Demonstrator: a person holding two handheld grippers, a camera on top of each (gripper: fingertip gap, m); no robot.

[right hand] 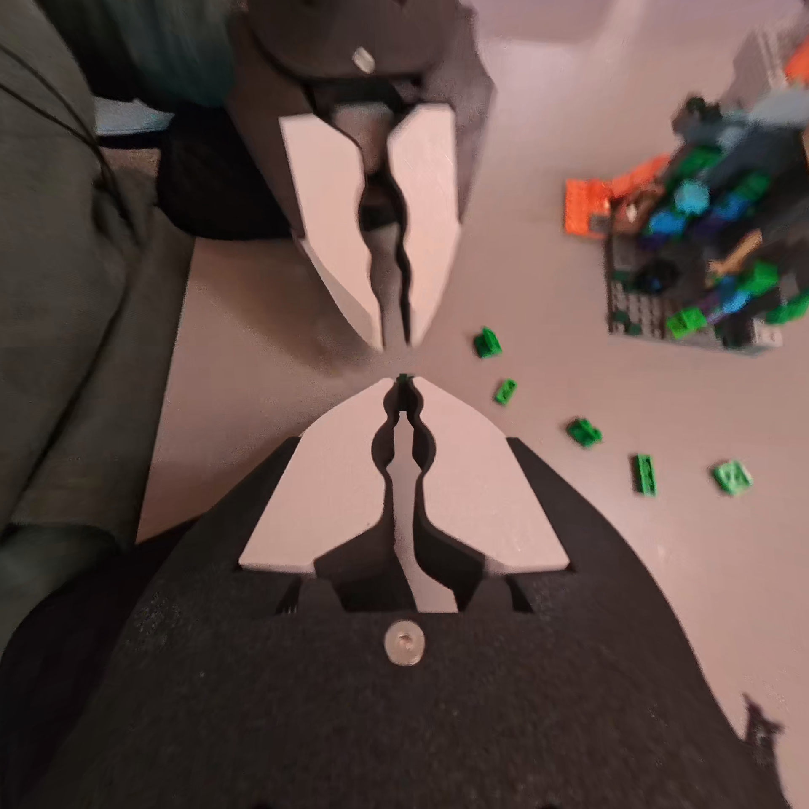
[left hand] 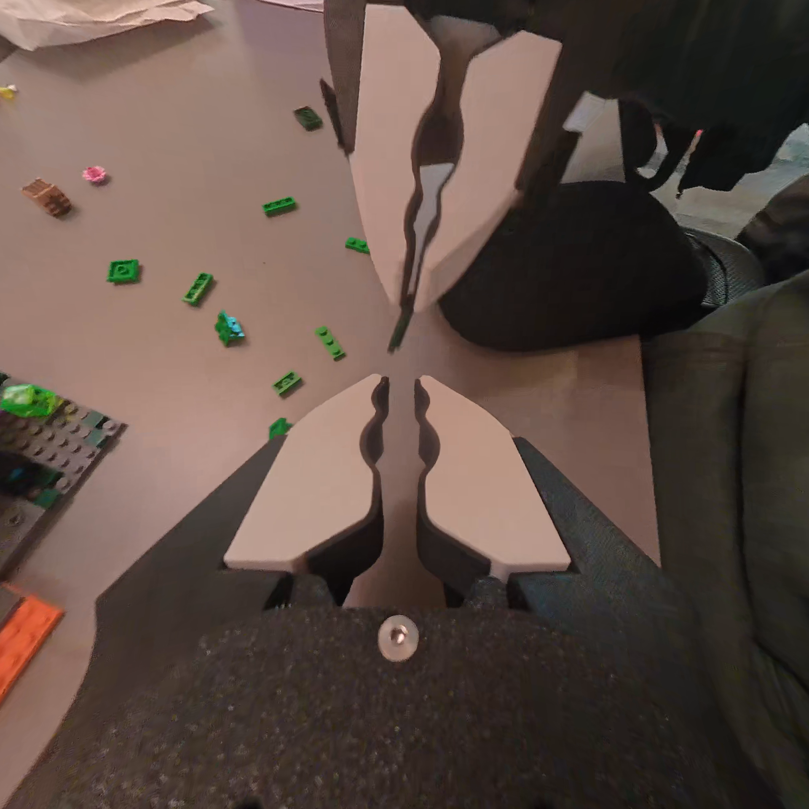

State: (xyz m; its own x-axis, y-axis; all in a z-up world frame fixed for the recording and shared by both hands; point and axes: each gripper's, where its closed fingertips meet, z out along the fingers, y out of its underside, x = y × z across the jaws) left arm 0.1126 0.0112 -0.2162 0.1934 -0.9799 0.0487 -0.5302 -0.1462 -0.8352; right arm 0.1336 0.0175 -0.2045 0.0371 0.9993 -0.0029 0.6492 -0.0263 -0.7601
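Pinching dark green plate [left hand: 399,332] w/ right claw [right hand: 402,380], left claw [left hand: 401,380] slightly parted

The two grippers, left gripper [left hand: 399,380] and right gripper [right hand: 402,380], face each other tip to tip above the table [left hand: 184,144], a small plate [left hand: 399,332] between them, loose bricks [left hand: 197,288] scattered beside a baseplate [left hand: 65,451].

Green plate [left hand: 400,330] between opposing grippers
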